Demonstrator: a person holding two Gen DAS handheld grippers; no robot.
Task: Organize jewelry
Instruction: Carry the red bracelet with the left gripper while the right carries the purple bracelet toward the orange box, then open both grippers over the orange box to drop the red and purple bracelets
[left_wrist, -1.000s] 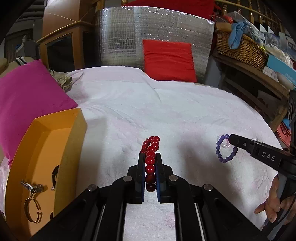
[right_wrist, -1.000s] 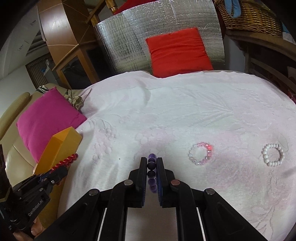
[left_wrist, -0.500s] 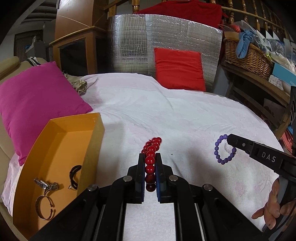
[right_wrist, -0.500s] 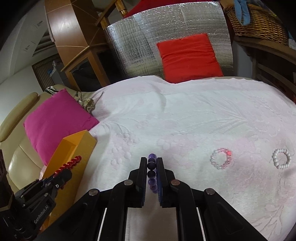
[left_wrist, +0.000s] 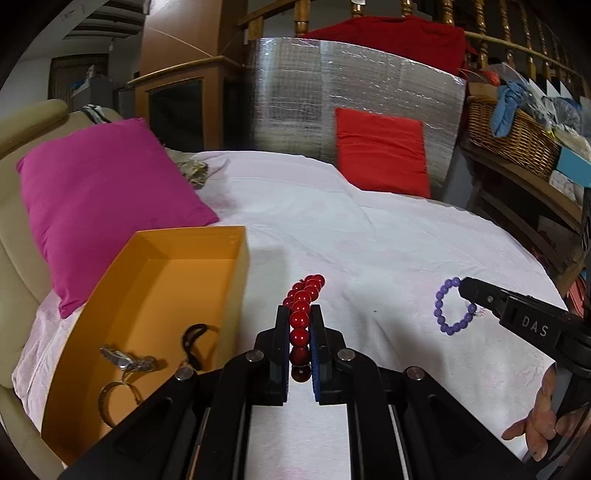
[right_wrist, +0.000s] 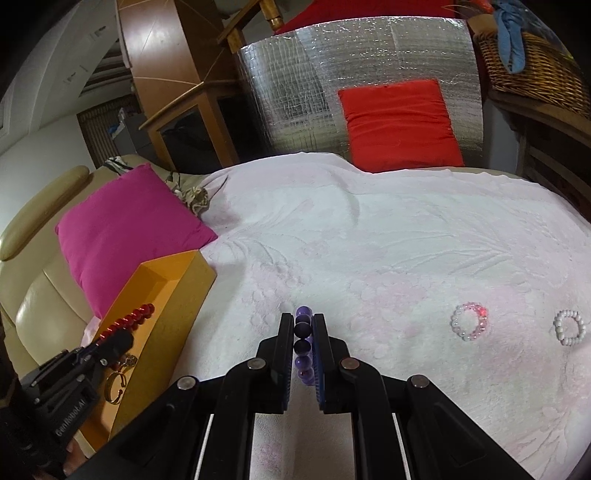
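My left gripper (left_wrist: 299, 314) is shut on a red bead bracelet (left_wrist: 304, 295), held above the white cloth just right of the open orange box (left_wrist: 207, 243). The box holds a silver piece (left_wrist: 123, 360), a gold bangle (left_wrist: 110, 402) and a dark band (left_wrist: 194, 338). My right gripper (right_wrist: 303, 323) is shut on a purple bead bracelet (right_wrist: 303, 339), also seen in the left wrist view (left_wrist: 452, 308). A pink bracelet (right_wrist: 470, 321) and a white pearl bracelet (right_wrist: 569, 326) lie on the cloth at the right.
A magenta cushion (left_wrist: 99, 206) lies behind the box on the beige sofa. A red cushion (left_wrist: 380, 151) leans on a silver foil panel at the back. A wicker basket (left_wrist: 513, 136) sits on a wooden shelf at the right.
Both grippers have risen and tilted up, keeping their bracelets. More of the box's inside shows in the left wrist view, and the left gripper has come closer to the box.
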